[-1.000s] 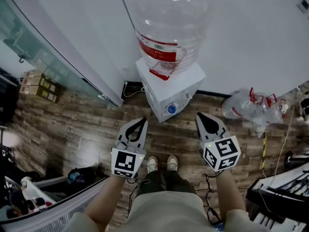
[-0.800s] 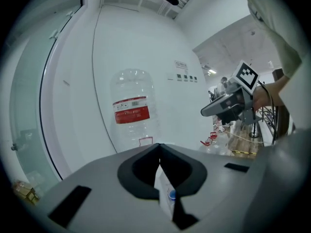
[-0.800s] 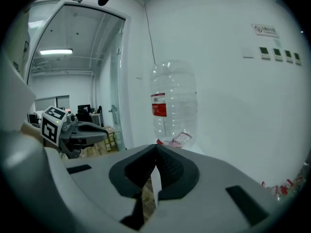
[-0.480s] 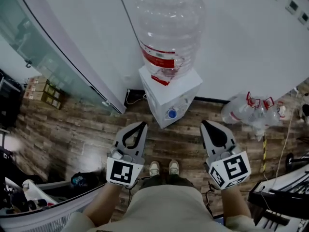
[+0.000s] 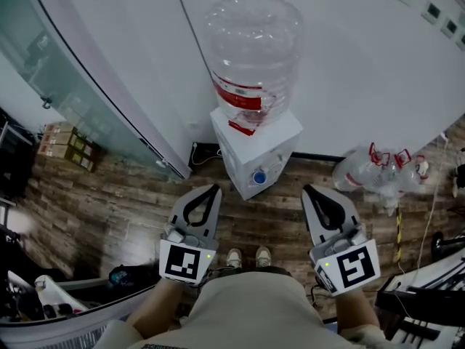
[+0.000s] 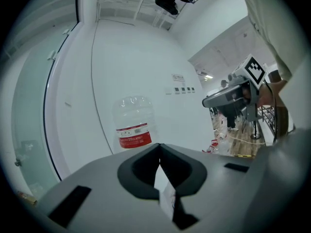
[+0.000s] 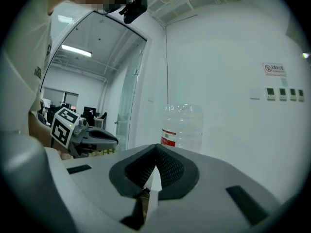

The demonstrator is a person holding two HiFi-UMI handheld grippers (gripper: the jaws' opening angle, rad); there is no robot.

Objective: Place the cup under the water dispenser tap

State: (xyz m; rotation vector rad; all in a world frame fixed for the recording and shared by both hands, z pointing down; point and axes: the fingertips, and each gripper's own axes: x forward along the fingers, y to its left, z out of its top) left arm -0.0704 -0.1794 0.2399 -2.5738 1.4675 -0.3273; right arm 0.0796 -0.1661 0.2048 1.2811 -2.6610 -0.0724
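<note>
Head view: the left gripper (image 5: 213, 188) and the right gripper (image 5: 306, 189) both have their jaws together on nothing. The water dispenser (image 5: 256, 151) stands just ahead, its blue tap (image 5: 259, 177) between their tips. No cup shows in any view, so I cannot place it. The likely trouble is that with nothing in hand, shut tips pushed forward could bump the bottle (image 5: 252, 57). Only the right gripper view shows the wall switches (image 7: 282, 93) beyond its tips, and only the head view shows the tap.
</note>
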